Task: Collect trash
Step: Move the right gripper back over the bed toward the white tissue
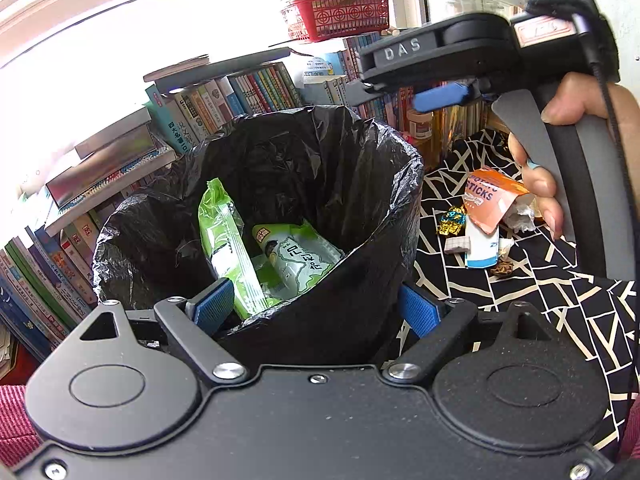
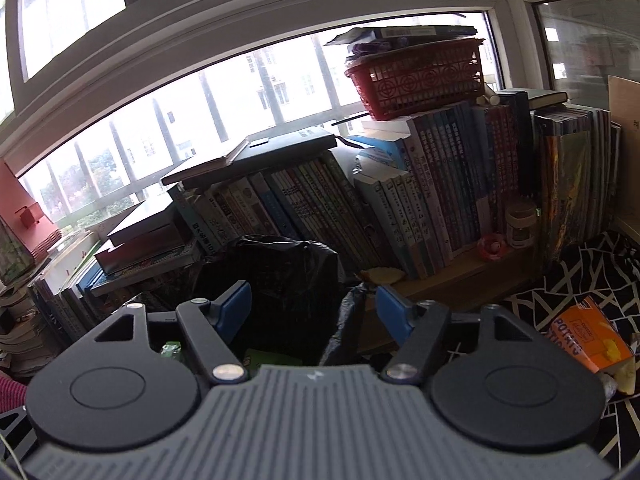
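A bin lined with a black bag holds two green wrappers. My left gripper is open wide across the bin's near rim, one finger inside and one outside. To the right, on a black-and-white cloth, lie an orange potato sticks box, a gold wrapper, a white-and-blue packet and crumpled tissue. A hand holds my right gripper above the bin's far right rim. In the right wrist view my right gripper is open and empty over the bin, with the box at right.
Rows of upright books and flat stacks stand close behind the bin under a window. A red basket sits on top of the books. A small jar stands on the wooden ledge at right.
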### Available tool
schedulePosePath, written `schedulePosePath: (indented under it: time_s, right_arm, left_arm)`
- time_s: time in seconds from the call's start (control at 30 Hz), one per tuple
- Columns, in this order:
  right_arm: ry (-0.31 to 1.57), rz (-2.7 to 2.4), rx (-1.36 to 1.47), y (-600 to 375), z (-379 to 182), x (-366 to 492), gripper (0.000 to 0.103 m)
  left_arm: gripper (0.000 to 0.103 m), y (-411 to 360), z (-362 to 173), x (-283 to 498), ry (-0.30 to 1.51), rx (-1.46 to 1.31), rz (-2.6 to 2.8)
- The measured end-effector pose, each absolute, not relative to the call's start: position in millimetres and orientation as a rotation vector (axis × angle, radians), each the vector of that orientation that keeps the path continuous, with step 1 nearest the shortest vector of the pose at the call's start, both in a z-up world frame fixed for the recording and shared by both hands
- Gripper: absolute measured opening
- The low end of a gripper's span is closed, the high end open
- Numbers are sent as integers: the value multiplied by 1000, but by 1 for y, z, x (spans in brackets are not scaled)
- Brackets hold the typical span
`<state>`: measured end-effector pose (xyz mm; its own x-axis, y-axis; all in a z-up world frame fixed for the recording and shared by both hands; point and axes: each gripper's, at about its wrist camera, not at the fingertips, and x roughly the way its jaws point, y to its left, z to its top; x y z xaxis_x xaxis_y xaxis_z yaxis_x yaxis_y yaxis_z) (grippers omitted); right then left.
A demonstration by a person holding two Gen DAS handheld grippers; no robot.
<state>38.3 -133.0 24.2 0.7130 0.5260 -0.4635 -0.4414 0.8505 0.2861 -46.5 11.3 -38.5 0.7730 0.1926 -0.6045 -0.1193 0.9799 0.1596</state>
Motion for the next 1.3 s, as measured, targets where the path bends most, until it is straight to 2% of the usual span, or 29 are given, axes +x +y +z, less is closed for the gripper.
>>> schedulePosePath:
  time_s: [0.3, 0.67, 1.3]
  right_arm:
    - [702, 290, 190, -163, -9, 73, 86]
    - [893, 72, 198, -197, -74, 105, 87]
    - [1059, -97, 162, -224, -143, 114, 87]
  left_arm:
    - [88, 11, -39, -46, 666, 116, 170]
    - [88, 11, -39, -46, 667, 115, 170]
    - [88, 11, -39, -47, 666, 116, 170]
